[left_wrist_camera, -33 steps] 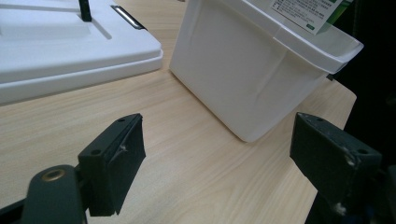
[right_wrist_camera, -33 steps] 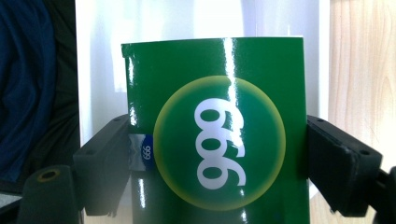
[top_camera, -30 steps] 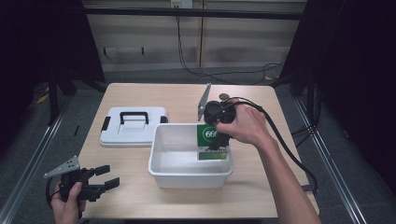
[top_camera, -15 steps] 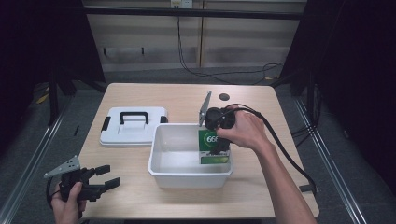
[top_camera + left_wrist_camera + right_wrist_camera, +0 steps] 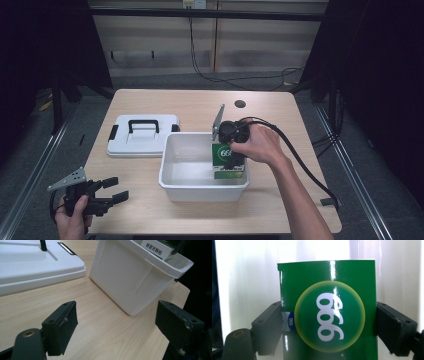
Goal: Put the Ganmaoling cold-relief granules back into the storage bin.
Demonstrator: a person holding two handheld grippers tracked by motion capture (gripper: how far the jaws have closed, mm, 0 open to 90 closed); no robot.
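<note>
Right claw (image 5: pixel 234 150) has sunk lower since before, clamping glossy green "999" cardboard box (image 5: pixel 228 161) inside white plastic tub (image 5: pixel 172 180), against its right wall. Left claw (image 5: pixel 116 191) gapes empty at the surface's (image 5: pixel 280 125) front-left corner, bare wood around it.

Green box (image 5: pixel 229 161) with a yellow-ringed round emblem reading "999", glossy, stood upright inside the white tub (image 5: pixel 185 176), at the tub's 3 o'clock side against its right wall. Was clamped across its width between the jaws of the right gripper (image 5: pixel 231 150), both pads pressed flat to its side faces; in the right gripper view (image 5: pixel 328 315) emblem turned sideways, small blue label at the left edge. Tub was open-topped, rectangular, sat at the tabletop's centre, slightly toward 5 o'clock. White lid (image 5: pixel 142 135) with black handle lay flat just beside the tub at 10 o'clock.
</note>
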